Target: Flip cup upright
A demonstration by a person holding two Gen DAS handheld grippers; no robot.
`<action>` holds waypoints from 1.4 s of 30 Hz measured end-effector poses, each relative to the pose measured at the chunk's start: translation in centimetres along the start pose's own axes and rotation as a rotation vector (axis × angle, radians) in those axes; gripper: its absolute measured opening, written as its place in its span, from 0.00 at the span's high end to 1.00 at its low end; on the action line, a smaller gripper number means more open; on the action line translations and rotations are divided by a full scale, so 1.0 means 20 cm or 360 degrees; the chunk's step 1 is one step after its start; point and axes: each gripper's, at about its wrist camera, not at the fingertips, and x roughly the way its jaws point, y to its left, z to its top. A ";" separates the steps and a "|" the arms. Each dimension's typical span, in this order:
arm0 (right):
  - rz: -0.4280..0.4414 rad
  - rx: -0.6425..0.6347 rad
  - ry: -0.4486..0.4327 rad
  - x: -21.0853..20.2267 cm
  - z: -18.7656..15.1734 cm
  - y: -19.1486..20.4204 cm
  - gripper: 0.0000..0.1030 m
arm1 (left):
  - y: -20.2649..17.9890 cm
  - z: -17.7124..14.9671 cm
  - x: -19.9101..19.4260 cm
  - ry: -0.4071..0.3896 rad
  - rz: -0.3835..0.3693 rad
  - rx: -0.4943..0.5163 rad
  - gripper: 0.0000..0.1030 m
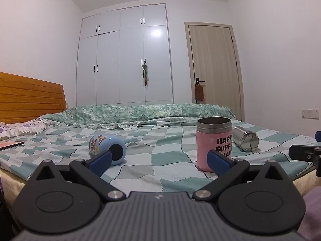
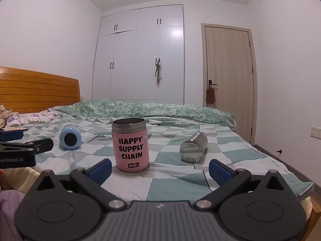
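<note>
A pink cup with black lettering stands upright on the checked bedspread, its steel rim up. A light blue cup lies on its side to the left, its base toward me. A steel cup lies on its side to the right. My left gripper is open and empty, near the bed's front edge, between the blue and pink cups. My right gripper is open and empty, in front of the pink and steel cups.
The bed has a green patterned quilt rolled along its far side and a wooden headboard at the left. A pillow and a flat phone-like object lie at the left. A wardrobe and door stand behind.
</note>
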 end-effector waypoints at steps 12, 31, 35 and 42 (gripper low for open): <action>-0.0006 -0.0009 -0.0020 -0.02 -0.01 0.01 0.00 | 0.00 -0.01 0.00 -0.0004 -0.0006 0.0004 0.00; -0.0009 -0.0013 -0.0029 -0.02 0.00 0.00 0.00 | 0.01 0.00 -0.01 -0.0008 -0.0006 0.0008 0.00; -0.0009 -0.0013 -0.0029 -0.02 0.00 0.00 0.00 | 0.01 0.00 -0.01 -0.0011 -0.0008 0.0007 0.00; -0.0010 -0.0015 -0.0030 -0.02 0.00 0.00 0.00 | 0.01 0.00 -0.01 -0.0011 -0.0010 0.0008 0.00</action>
